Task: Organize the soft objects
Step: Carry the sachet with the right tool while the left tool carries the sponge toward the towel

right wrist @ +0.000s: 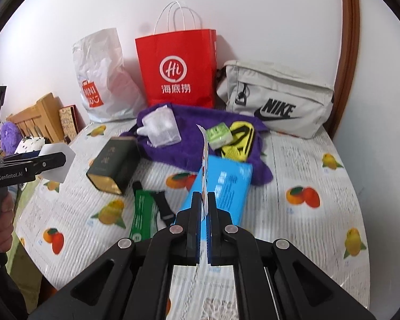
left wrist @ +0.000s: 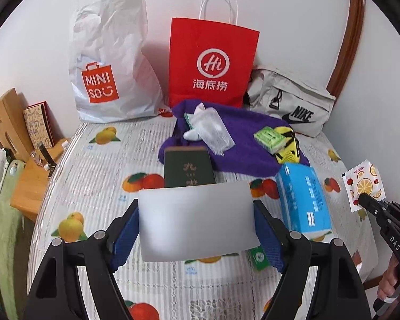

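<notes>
Left gripper [left wrist: 196, 226]: clamped across a wide white packet [left wrist: 197, 220], blue pads pressing both side edges, held above the table [left wrist: 66, 186].
Right gripper [right wrist: 204, 208]: jaws together on a thin fruit-print sachet [left wrist: 364, 184], pinched edge-on, lifted off the table.
Far edge of table: white Miniso bag [left wrist: 109, 61], red paper bag [left wrist: 213, 58], grey Nike pouch [left wrist: 293, 104], lined up against the wall.
Middle of table: purple towel [left wrist: 242, 154] carrying a clear wrapped item [left wrist: 210, 128], green tissue pack [left wrist: 269, 138], yellow-black pouch [left wrist: 288, 146].
Near the towel: dark green tin [left wrist: 188, 168], blue tissue box [left wrist: 301, 197].
Beside the tin: green packet [right wrist: 142, 213], flat on the fruit-print cloth.
</notes>
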The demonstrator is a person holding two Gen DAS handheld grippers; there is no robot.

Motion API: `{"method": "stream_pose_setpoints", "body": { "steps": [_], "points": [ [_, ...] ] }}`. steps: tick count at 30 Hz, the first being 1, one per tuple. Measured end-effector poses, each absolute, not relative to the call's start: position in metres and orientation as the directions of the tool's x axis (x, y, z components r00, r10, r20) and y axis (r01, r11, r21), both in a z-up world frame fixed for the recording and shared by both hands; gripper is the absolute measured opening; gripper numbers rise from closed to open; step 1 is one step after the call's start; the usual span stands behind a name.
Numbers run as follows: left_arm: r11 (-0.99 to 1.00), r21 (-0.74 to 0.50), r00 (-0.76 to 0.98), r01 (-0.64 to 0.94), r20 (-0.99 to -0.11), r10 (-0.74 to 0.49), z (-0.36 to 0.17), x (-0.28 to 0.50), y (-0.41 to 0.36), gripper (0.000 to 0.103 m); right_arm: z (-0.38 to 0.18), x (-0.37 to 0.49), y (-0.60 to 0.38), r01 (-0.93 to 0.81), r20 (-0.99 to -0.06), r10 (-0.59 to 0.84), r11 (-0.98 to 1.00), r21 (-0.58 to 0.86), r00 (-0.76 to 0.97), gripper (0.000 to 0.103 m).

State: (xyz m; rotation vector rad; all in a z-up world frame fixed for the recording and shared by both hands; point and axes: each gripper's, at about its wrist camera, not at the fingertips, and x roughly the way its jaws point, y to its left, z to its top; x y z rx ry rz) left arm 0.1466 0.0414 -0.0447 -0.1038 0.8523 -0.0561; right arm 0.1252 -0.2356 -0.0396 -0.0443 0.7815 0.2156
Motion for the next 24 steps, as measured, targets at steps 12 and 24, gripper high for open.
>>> {"method": "stream_pose_setpoints", "body": {
  "steps": [12, 24],
  "points": [
    [0.994, -0.111, 0.659, 0.006, -0.747, -0.087, -0.038, 0.19, 0.046, 0.079, -0.03, 0.173, -0.226, -0.223, -0.689, 0.184, 0.974, 0.034, 0.701, 0.003],
    [0.994, -0.113, 0.647, 0.008, -0.757, -0.091, -0.047, 0.238, 0.049, 0.079, -0.039, 0.223, -0.219, -0.236, -0.704, 0.192, 0.971, 0.035, 0.684, 0.003]
  ]
}}
